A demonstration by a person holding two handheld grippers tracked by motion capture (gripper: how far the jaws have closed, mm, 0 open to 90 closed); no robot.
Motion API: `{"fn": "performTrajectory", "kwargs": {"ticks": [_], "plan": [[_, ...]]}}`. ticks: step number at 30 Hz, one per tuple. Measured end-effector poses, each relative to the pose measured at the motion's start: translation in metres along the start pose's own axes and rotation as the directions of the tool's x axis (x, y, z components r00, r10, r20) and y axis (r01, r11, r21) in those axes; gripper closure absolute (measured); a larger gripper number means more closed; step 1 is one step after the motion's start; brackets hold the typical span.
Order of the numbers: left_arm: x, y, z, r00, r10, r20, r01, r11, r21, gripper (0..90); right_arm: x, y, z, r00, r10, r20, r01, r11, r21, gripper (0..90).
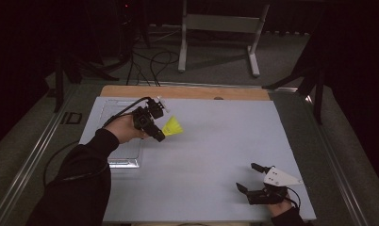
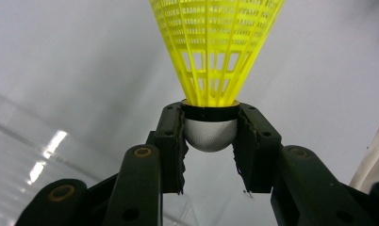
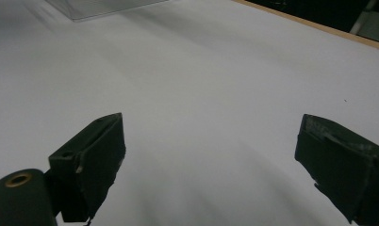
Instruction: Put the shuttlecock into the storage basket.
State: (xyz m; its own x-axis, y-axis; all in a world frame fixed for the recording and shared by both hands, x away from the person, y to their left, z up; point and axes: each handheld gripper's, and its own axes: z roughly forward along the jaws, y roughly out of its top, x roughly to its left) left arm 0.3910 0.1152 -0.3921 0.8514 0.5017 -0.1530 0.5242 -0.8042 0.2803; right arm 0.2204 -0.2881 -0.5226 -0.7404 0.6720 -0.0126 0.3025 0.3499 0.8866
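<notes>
White table top w/ a bare wood strip along its far edge. Clear plastic tray lies flat on the table's left part, near the person's left forearm; its corner also shows at top left of the right gripper view.

Left gripper is over the table's left-centre, just right of the tray, held in the person's left hand, cable trailing back along the sleeve. Its jaws are clamped on the yellow shuttlecock. In the left gripper view the two black pads press either side of the shuttlecock's rounded white cork, just under the black band; cork faces back toward the gripper, yellow mesh skirt flares away from it. Long axis runs in line w/ the jaws. From the high view the skirt points right and slightly toward the far edge; can't tell if it's clear of the surface.

Right gripper sits near the table's front right corner, grey plate on top. Jaws spread wide apart, nothing between them; in the right gripper view just white table top in the gap.
</notes>
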Motion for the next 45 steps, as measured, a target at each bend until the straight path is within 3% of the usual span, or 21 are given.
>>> {"fn": "performTrajectory", "kwargs": {"ticks": [17, 25, 45], "plan": [[0.007, -0.031, -0.023, 0.9979, -0.060, -0.024, 0.060, 0.9980, -0.017, 65.8, 0.000, 0.000, 0.001, 1.0000, 0.001, 0.001, -0.001, 1.000, 0.002, 9.3], [0.010, -0.046, -0.035, 0.9944, -0.097, -0.042, 0.095, 0.9944, -0.047, 65.8, 0.000, 0.000, 0.001, 1.0000, 0.001, 0.002, -0.001, 1.000, 0.005, 9.4], [0.011, -0.080, -0.053, 0.9868, -0.148, -0.064, 0.145, 0.9877, -0.058, 65.8, 0.000, 0.001, 0.000, 1.0000, -0.003, 0.003, 0.003, 1.000, 0.006, 9.3]]}}
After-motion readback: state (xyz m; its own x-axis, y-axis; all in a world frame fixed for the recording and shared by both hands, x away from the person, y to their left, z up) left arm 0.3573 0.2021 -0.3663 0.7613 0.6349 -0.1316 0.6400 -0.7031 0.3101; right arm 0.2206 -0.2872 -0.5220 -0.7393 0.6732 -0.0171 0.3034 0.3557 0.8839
